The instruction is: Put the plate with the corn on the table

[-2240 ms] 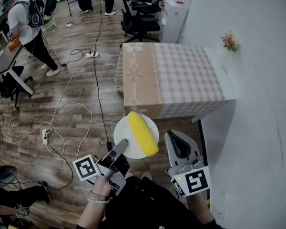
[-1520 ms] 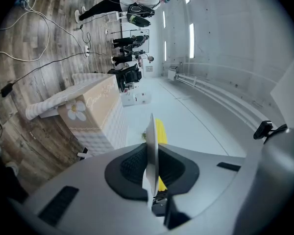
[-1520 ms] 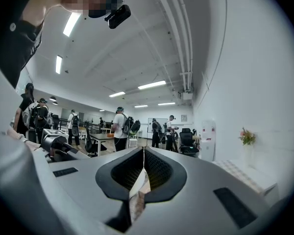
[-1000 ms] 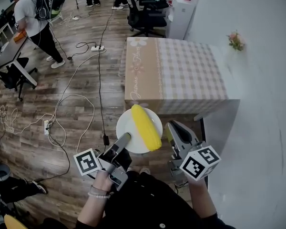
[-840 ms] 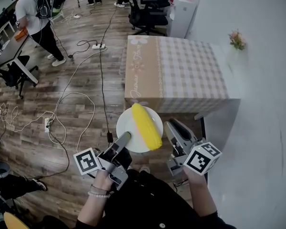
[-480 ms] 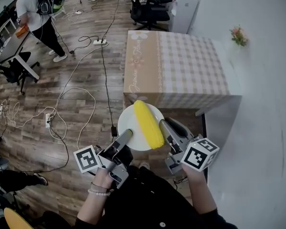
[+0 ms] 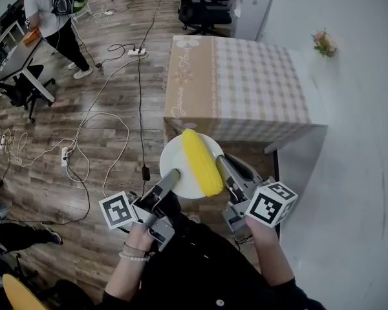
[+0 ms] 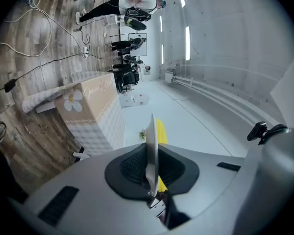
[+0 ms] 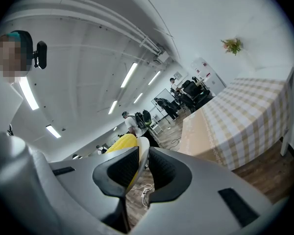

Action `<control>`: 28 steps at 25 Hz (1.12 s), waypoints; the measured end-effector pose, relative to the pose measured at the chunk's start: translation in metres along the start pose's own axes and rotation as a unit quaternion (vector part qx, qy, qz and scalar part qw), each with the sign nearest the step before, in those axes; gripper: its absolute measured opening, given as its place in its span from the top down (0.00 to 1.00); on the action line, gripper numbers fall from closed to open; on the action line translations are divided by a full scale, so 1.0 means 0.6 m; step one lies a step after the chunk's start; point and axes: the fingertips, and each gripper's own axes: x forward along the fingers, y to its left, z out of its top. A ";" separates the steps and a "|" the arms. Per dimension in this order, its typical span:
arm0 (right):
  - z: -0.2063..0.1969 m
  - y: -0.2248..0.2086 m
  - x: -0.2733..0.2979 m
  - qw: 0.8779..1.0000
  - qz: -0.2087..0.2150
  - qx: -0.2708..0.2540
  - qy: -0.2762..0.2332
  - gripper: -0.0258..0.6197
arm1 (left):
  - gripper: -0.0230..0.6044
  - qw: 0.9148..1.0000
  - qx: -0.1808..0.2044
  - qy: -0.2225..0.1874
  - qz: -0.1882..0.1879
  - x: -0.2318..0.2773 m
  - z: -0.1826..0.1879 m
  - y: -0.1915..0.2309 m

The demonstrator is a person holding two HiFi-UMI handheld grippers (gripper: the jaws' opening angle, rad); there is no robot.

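Observation:
A white plate (image 7: pixel 181 163) carries a yellow corn cob (image 7: pixel 202 161) and hangs in the air just short of the table (image 7: pixel 246 82), which has a beige checked cloth. My left gripper (image 7: pixel 172 173) is shut on the plate's near left rim. My right gripper (image 7: pixel 220 161) is shut on its right rim, beside the cob. The left gripper view shows the plate (image 8: pixel 150 146) edge-on between the pads, with the corn (image 8: pixel 160 131) behind. In the right gripper view, the plate rim (image 9: pixel 143 148) sits between the pads and the corn (image 9: pixel 118 143) lies to its left.
Cables (image 7: pixel 103 134) and a power strip (image 7: pixel 139 51) lie on the wood floor to the left. A person (image 7: pixel 48 11) stands at the far left and office chairs (image 7: pixel 204 8) behind the table. A flower bunch (image 7: pixel 323 42) sits by the white wall at the right.
My right gripper has come in from the right and closed on the plate's right rim. The plate and both grippers have moved nearer the table.

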 end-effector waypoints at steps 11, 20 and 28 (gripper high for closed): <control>0.002 -0.007 -0.022 1.000 -0.006 -0.003 -0.008 0.82 | 0.91 1.000 0.002 0.004 -0.001 0.007 -0.021 0.000; -0.004 -0.013 -0.022 1.000 -0.013 0.004 -0.012 0.82 | 0.91 1.000 -0.002 0.012 0.000 0.009 -0.021 0.009; 0.008 -0.041 0.005 1.000 -0.026 0.003 -0.007 0.82 | 0.91 1.000 -0.006 0.025 0.002 0.041 0.004 0.026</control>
